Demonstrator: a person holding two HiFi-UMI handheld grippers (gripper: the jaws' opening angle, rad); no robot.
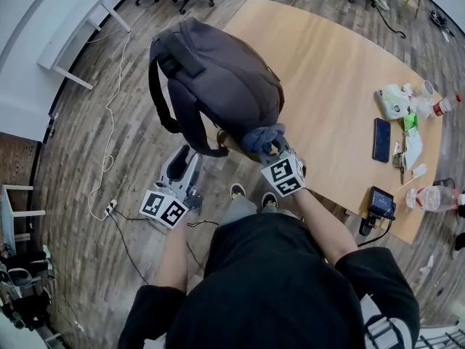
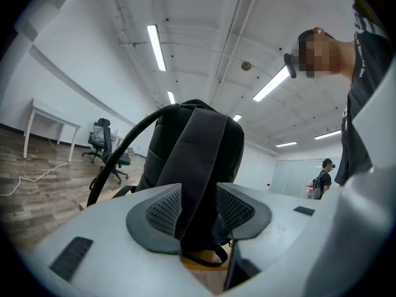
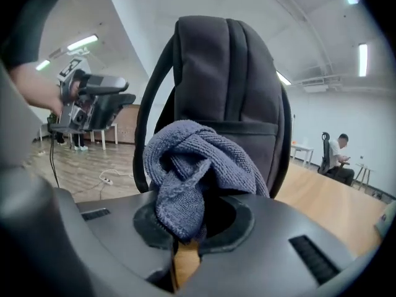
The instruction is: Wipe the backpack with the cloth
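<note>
The backpack [image 1: 225, 78], dark grey, stood upright on the near corner of the wooden bench [image 1: 327, 71], its straps facing the person. The left claw [image 2: 199, 206] was partly open, its pads closed on one shoulder strap [image 2: 201, 159] that filled the gap between them. The right claw [image 3: 197, 218] had its jaws nearly together, clamped on a bunched blue-grey cloth [image 3: 192, 159]. In the head view the cloth lay against the low part of the backpack, just above the bench edge.

At the far right of the bench a clear plastic bottle [image 1: 434, 198] lay on its side, and I could not tell what was in it. A smaller bottle with a red cap [image 1: 441, 106] lay beside some crumpled packets [image 1: 396, 102]. A dark phone [image 1: 381, 139] lay flat between them. No print on any of these could be read.
</note>
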